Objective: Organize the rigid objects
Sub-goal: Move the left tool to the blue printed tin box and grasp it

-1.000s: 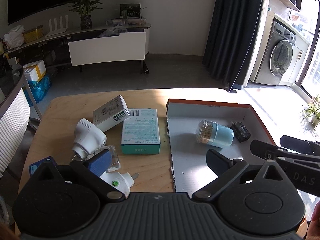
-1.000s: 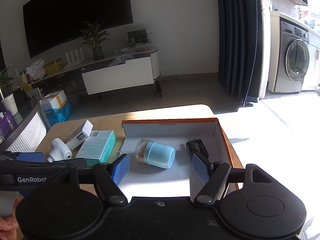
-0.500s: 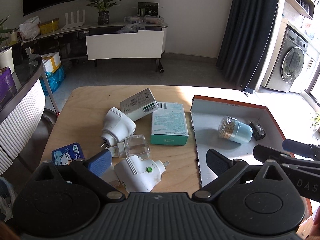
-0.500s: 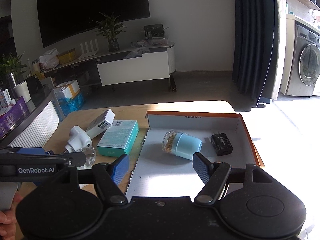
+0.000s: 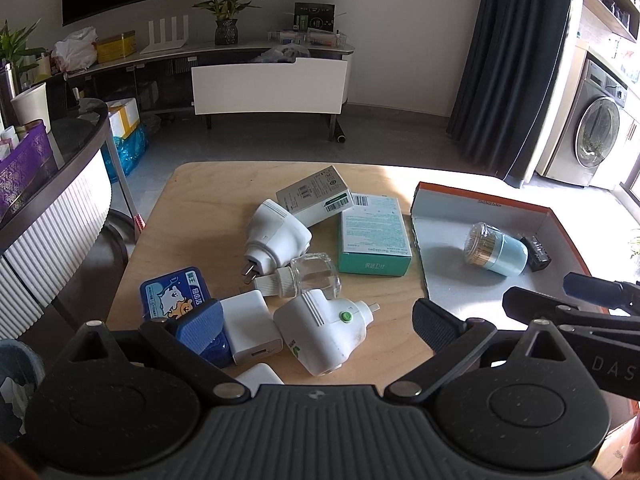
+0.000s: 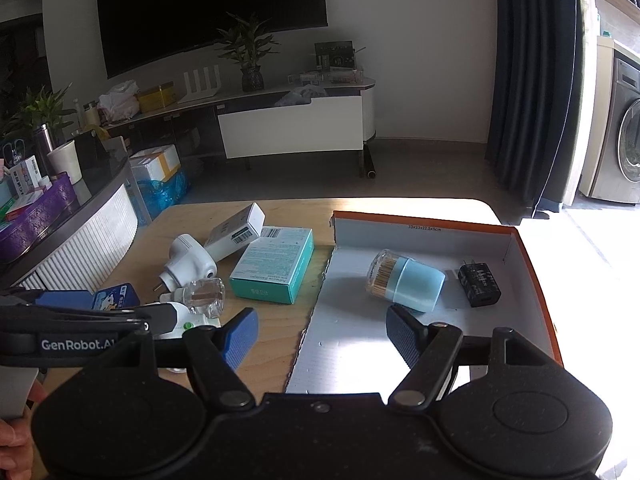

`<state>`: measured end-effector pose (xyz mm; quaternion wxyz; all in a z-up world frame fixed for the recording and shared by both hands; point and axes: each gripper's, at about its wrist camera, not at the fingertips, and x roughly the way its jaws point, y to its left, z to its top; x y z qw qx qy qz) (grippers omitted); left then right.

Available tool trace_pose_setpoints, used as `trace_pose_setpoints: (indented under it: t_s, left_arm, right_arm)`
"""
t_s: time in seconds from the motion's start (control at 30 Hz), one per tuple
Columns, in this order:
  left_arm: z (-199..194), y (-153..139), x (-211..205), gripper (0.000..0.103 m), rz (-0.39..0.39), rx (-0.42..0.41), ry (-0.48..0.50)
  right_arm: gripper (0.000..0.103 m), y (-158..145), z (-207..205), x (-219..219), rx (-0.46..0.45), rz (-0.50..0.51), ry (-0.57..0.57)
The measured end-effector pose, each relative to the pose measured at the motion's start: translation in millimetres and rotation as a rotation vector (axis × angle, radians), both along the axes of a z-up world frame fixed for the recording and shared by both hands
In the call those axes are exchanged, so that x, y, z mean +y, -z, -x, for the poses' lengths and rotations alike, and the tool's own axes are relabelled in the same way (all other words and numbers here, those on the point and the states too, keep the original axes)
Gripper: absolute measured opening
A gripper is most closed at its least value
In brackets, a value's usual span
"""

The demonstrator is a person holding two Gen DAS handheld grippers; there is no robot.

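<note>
An orange-rimmed box lid lies on the right of the wooden table. In it lie a blue toothpick jar and a black charger. Left of it lie a teal box, a white carton, two white plug-in devices, a clear bottle, a blue tin and white adapters. My left gripper is open above the near plug-in device. My right gripper is open over the lid's near edge.
The table's left edge borders a ribbed white counter. A TV cabinet stands behind, across open floor. A dark curtain and a washing machine are at the right. The right gripper's arm shows in the left wrist view.
Both grippers have drawn back and shifted left. More of the table's left side shows now, with the blue tin and white adapters in sight. No object has moved.
</note>
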<state>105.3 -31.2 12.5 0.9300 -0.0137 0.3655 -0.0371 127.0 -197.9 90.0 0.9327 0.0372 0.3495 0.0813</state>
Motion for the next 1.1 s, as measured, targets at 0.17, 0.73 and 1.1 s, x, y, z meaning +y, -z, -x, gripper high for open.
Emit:
trace_pose_setpoints:
  t_s: [0.17, 0.73, 1.1]
  left_arm:
    - [2.3, -0.9, 11.0, 0.103, 0.005, 0.0, -0.019]
    - [15.0, 9.8, 47.3, 0.103, 0.03, 0.027, -0.072]
    - [21.1, 31.4, 86.7, 0.103, 0.063, 0.05, -0.169]
  right_arm:
    - [0.084, 0.8, -0.3, 11.9, 0.003, 0.007, -0.029]
    - [0.084, 10.8, -1.0, 49.0, 0.031, 0.012, -0.107]
    - [0.085, 18.3, 1.3, 57.1, 0.049, -0.001, -0.136]
